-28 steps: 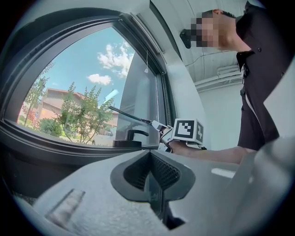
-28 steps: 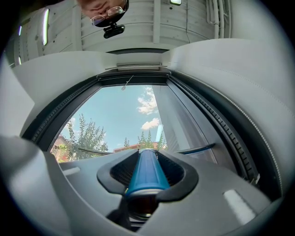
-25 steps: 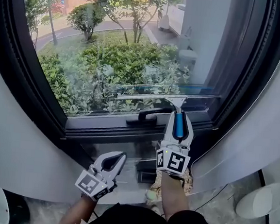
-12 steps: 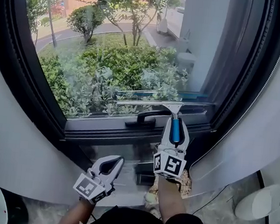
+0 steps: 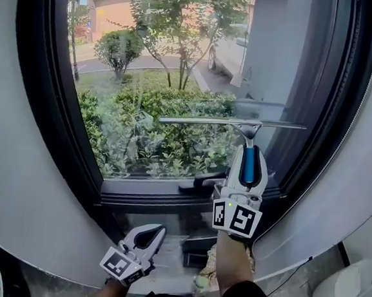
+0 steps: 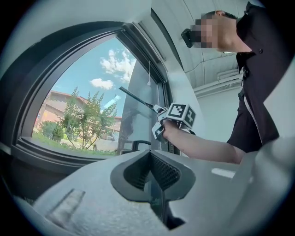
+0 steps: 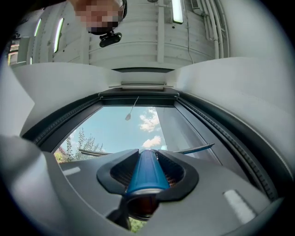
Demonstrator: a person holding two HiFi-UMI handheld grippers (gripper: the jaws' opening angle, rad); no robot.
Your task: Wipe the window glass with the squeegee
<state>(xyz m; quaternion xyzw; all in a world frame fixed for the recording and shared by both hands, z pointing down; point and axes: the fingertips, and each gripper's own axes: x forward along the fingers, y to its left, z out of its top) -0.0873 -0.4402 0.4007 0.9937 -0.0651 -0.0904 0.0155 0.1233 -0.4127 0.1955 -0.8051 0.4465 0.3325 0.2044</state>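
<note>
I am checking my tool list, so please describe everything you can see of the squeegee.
The squeegee has a long, thin, metal-looking blade bar on a short neck and a blue handle. The right gripper is shut on the handle, holding it upright. The blade bar lies level across the window glass, apparently against it.

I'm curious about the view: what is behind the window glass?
Behind the window glass: shrubs, trees and a building. The squeegee in the right gripper hides a thin strip of greenery.

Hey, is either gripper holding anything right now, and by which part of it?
The right gripper is shut on the squeegee, its jaws clamping the blue handle. The left gripper holds nothing; its jaws are together.
</note>
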